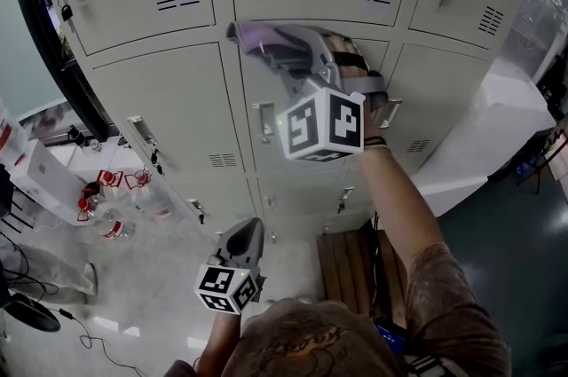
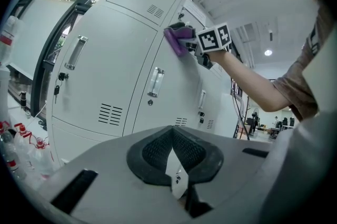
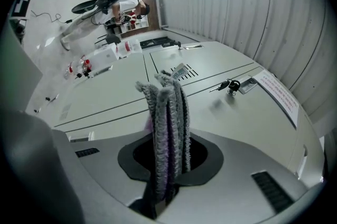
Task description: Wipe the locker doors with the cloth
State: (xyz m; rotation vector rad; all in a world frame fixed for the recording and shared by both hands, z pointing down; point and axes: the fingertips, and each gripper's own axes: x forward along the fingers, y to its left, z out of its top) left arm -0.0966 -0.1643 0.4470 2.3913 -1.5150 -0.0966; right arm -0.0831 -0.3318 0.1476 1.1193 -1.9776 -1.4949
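Pale grey moulded shell on left gripper [image 2: 172,153], smooth, matte. Black ribbed pads [image 2: 155,150] set in rounded black surround; dark rectangular slots [image 2: 73,197] at either flank. Same grey shell, black collar and slots on right gripper [image 3: 168,165]. Marker cube [image 1: 324,125] on right one: white faces, bold black square patterns, rounded corners. Second marker cube [image 1: 228,288] on left one, same print. Brown short sleeve [image 1: 448,278], faintly mottled fabric. Thin dark band [image 1: 375,141] at right wrist.

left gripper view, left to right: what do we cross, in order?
spray bottles → left door's handle → middle door's handle → purple cloth → person's forearm
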